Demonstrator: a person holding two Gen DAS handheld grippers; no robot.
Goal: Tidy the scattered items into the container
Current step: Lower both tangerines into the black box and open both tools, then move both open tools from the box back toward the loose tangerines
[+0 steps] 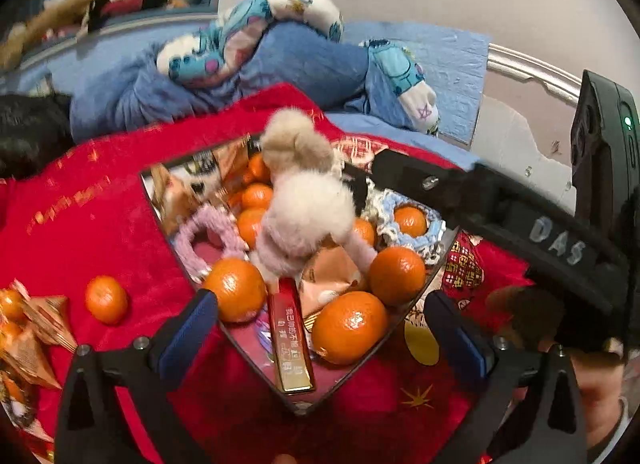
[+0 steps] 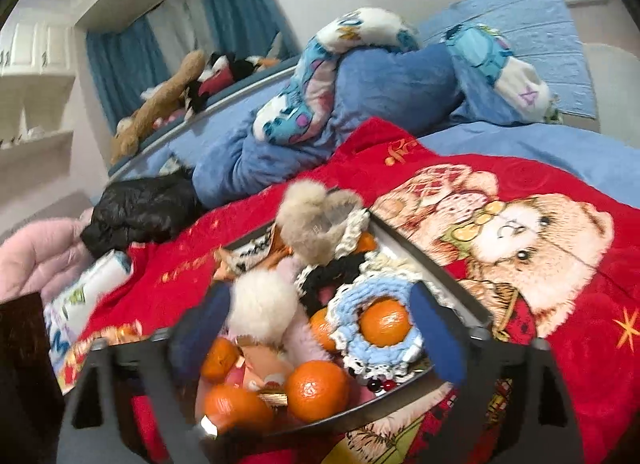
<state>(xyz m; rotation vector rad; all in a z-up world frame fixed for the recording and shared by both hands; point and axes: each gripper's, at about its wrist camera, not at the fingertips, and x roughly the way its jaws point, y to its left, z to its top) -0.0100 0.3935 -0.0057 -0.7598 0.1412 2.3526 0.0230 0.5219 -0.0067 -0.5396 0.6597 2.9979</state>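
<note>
Dropping the fluffy plush toy point(image 1: 304, 203) into the container point(image 1: 432, 284), I have both the left gripper point(image 1: 320, 328) and the right gripper point(image 2: 316, 328) spread wide and empty. It looks settled, though blurred. Next I go for the loose tangerine point(image 1: 106, 299) on the red blanket point(image 1: 100, 223).

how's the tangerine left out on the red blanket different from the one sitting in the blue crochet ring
The loose tangerine lies bare on the red blanket, outside the container. The ringed tangerine sits inside the container, nested in the blue crochet ring. Both are small, orange and glossy.
</note>
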